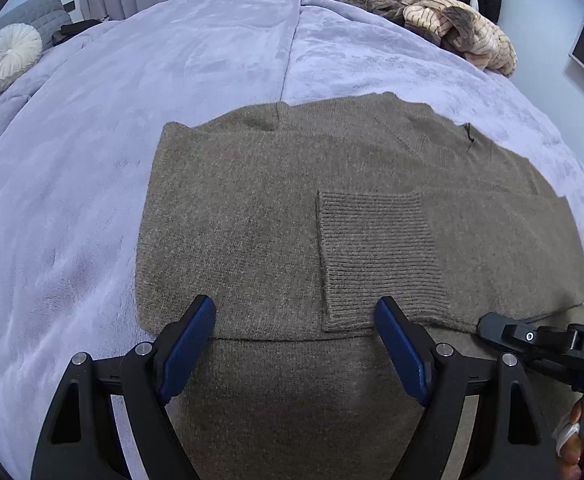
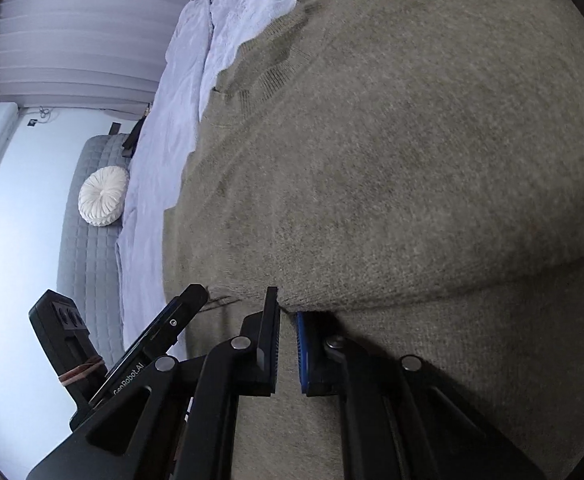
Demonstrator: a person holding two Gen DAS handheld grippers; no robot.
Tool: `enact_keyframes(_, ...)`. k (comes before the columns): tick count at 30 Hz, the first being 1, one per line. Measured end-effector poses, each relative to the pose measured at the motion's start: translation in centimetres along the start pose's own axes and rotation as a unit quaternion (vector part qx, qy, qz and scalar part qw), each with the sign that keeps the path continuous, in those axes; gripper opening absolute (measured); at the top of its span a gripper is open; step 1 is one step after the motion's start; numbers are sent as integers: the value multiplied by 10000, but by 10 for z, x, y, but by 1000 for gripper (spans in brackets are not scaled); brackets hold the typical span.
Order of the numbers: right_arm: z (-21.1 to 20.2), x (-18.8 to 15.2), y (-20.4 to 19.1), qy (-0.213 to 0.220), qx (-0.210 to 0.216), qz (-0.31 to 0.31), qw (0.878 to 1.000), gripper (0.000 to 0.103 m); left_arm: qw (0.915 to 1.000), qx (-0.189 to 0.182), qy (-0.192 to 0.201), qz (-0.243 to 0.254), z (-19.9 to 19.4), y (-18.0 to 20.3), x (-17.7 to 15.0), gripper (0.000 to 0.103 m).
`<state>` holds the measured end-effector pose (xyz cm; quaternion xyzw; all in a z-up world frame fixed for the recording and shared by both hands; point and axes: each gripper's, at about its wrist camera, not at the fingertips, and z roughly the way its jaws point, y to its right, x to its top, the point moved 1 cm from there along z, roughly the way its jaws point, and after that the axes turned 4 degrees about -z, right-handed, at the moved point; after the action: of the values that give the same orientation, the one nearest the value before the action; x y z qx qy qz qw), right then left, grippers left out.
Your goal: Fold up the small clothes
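Observation:
An olive-brown knit sweater (image 1: 251,216) lies flat on the lavender blanket (image 1: 91,140). Both sides are folded in, and a ribbed sleeve cuff (image 1: 376,256) lies across its middle. My left gripper (image 1: 295,312) is open and empty, hovering just above the sweater's near part. My right gripper (image 2: 287,312) is turned on its side, with its pads nearly together on the edge of a folded layer of the sweater (image 2: 372,160). Its tip also shows at the right edge of the left wrist view (image 1: 488,322).
A pile of tan and brown clothes (image 1: 444,28) lies at the far right of the bed. A round white cushion (image 1: 7,58) rests on a grey quilted seat (image 2: 91,240) at the far left. Curtains hang behind the bed.

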<state>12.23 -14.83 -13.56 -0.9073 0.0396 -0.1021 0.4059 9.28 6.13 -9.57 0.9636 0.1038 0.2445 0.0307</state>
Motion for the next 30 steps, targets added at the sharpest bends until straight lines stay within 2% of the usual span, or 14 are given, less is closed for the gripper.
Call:
enact_keyframes(3, -2, 5, -2, -74, -20, -79, 9999, 8, 9998, 64, 30, 186, -2, 3, -3, 83)
enact_keyframes(7, -16, 4, -12, -121, -238, -480, 9985, 11, 10000, -20, 19, 69, -5, -1, -2, 83)
enact_keyframes(12, -47, 1, -16, 131, -747, -875, 9933, 13, 9999, 36, 29, 90, -8, 0, -3, 83)
enact_keyframes(18, -86, 3, -3, 487, -1083, -911, 9887, 20, 10000, -43, 55, -26, -21, -2, -3, 83)
enact_keyframes(20, -98, 1, 4, 571, -1211, -921, 9867, 26, 10000, -25, 70, 7, -27, 0, -3, 83)
enact_keyframes(22, -106, 0, 4, 627, -1412, -993, 9830, 39, 9999, 19, 96, 45, -34, 2, -3, 83)
enact_keyframes(26, -127, -9, 5, 761, -1800, -1244, 9728, 49, 9999, -16, 107, 40, -46, 6, -9, 83)
enact_keyframes(28, -135, -15, 0, 825, -2017, -1397, 9659, 66, 9999, -12, 96, 83, -52, 9, -16, 83)
enact_keyframes(30, -141, -21, -4, 898, -2161, -1575, 9594, 77, 9998, 48, 110, 159, -57, 14, -23, 83)
